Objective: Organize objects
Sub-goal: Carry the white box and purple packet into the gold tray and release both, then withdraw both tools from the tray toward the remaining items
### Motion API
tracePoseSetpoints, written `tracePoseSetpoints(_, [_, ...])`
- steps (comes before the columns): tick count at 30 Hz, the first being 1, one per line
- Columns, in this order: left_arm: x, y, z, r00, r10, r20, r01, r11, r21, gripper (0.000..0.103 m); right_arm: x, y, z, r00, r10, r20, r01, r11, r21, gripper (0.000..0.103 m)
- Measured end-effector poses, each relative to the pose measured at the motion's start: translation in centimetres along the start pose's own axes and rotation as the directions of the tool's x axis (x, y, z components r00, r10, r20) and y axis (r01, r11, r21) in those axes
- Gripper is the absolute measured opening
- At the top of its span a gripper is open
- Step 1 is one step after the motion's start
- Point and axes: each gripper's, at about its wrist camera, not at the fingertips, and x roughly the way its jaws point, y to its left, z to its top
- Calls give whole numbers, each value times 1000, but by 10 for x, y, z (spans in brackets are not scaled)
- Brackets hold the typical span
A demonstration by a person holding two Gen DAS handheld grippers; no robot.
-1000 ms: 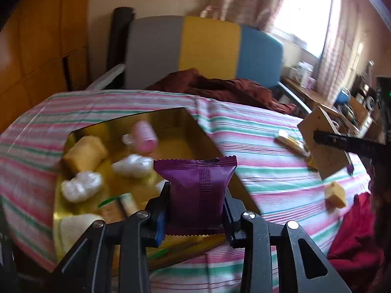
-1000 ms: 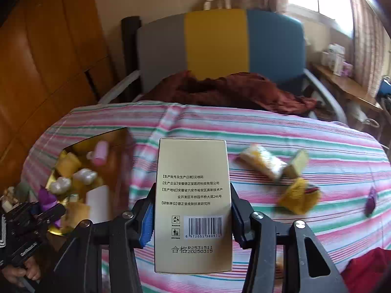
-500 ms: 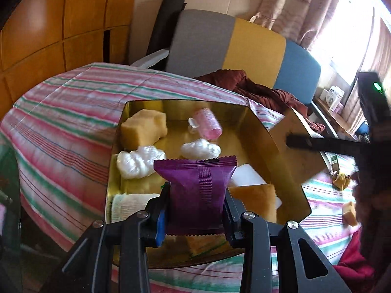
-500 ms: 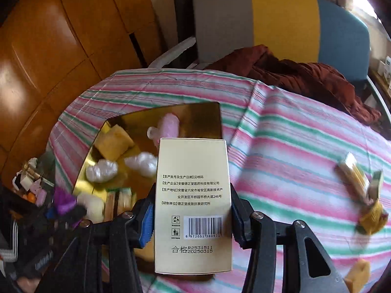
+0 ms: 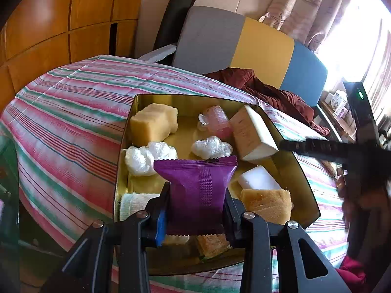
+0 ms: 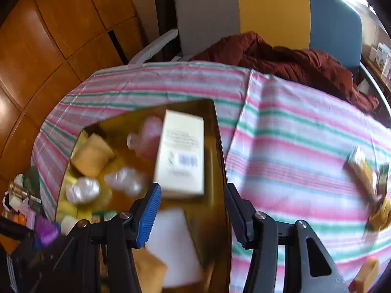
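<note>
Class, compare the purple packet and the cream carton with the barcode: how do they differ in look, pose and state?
The purple packet is a soft, crimped foil pouch; the cream carton is a stiff printed box. The packet stands upright, clamped in the left gripper; the carton lies free in the gold tin, clear of the right gripper, whose jaws are opening. The packet is smaller. Both are over the tin.
</note>
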Motion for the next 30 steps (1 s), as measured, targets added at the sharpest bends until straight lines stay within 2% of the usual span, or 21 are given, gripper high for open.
tracePoseSetpoints(5, [5, -2, 2, 1000, 9, -12, -9, 1000, 6, 37, -8, -1, -27, 1000, -6, 4, 6, 1000, 12, 54])
tracePoseSetpoints(12, [12, -4, 13, 999, 37, -11, -37, 999, 17, 39, -23, 3, -40, 1000, -17, 24, 17, 1000, -10, 54])
tracePoseSetpoints(14, [15, -2, 14, 999, 45, -24, -45, 999, 11, 56, -25, 5, -43, 999, -22, 29, 22, 1000, -21, 54])
tracePoseSetpoints(16, [12, 4, 14, 999, 46, -13, -46, 999, -22, 65, -27, 7, -46, 999, -21, 32, 22, 999, -28, 54])
tracePoseSetpoints(23, [-9, 13, 12, 996, 75, 43, -74, 997, -16, 65, -30, 17, -57, 999, -28, 44, 31, 997, -70, 54])
tracePoseSetpoints(30, [-15, 15, 1, 996, 85, 35, -85, 996, -13, 68, -34, 25, -70, 998, -36, 56, 41, 994, -100, 55])
